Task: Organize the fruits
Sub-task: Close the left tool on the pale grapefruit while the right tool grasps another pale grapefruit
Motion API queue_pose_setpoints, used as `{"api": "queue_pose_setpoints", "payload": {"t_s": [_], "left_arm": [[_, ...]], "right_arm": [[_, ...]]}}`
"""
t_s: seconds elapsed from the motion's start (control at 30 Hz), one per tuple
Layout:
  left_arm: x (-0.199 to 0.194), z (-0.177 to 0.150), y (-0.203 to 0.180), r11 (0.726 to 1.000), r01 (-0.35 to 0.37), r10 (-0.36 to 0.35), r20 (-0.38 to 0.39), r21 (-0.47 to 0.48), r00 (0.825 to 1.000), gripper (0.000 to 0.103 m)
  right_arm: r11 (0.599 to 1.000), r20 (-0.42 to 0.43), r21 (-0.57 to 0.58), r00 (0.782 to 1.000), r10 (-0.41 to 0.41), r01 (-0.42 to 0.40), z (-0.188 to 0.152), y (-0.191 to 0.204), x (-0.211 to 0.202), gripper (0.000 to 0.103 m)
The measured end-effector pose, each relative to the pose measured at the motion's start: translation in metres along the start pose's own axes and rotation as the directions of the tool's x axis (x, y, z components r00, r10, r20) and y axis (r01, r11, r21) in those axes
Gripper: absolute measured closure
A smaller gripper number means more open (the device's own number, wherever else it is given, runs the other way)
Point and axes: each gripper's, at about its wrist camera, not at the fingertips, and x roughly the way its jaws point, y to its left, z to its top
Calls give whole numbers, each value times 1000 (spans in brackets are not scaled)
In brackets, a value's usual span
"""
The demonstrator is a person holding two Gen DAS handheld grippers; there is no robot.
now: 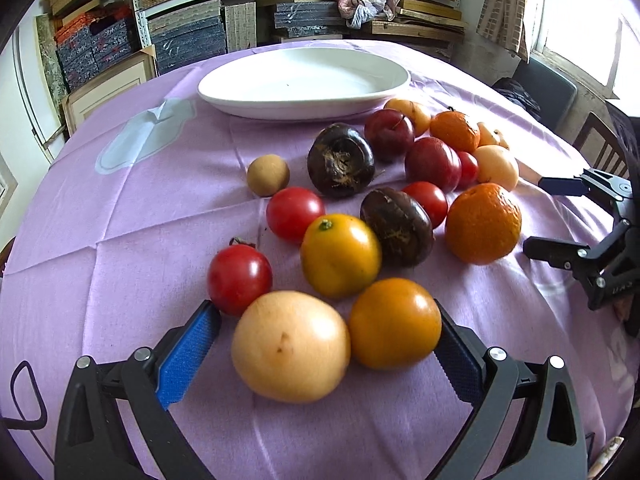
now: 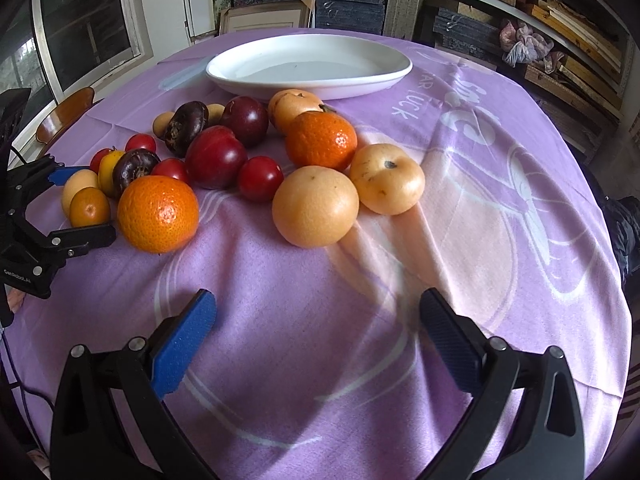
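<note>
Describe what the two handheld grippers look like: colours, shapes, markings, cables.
Both are black plastic frames with silver bolts. The left gripper has two flat textured pads, one bright blue, the other dark navy; a thin dark cable loops beside it. The right gripper is built the same. Small white lettering marks each body, legible only in part.

Daylit, sharp centre, heavy fisheye at edges.
Window [image 1: 580, 20] blows out white in the left wrist view; light rakes across the table [image 1: 120, 220]. Fruits [image 2: 316, 212] carry glossy highlights and throw soft shadows toward the camera in the right wrist view. Corners vignette to black, and the shelves [image 2: 520, 8] bend and sit dimmer.
</note>
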Motion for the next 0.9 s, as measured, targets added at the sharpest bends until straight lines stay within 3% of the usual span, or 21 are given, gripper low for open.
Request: {"api": "queue_pose_setpoints", "payload": {"t_s": [0.23, 0.43, 0.7, 0.73, 0.83, 0.9], "left_arm": [[-28, -11, 8, 993, 111, -106, 123, -40, 987, 3], [-45, -16, 12, 996, 69, -59, 185, -49, 981, 3], [-34, -10, 18, 994, 71, -61, 127, -81, 990, 4], [-33, -10, 18, 993, 78, -67, 123, -86, 990, 11], [-23, -9, 24, 990, 79, -71, 73, -118, 995, 55], [-23, -11, 29, 984, 109, -99, 80, -140, 992, 55]], "right_arm": [[1000, -1, 1, 1000, 2, -2, 0, 0, 0, 4], [1000, -2, 0, 1000, 2, -2, 0, 0, 0, 4], [1000, -2, 0, 1000, 2, -2, 0, 0, 0, 4], [1000, -2, 0, 1000, 2, -2, 0, 0, 0, 4], [1000, -2, 0, 1000, 2, -2, 0, 0, 0, 4], [1000, -2, 0, 1000, 2, -2, 0, 0, 0, 4]]}}
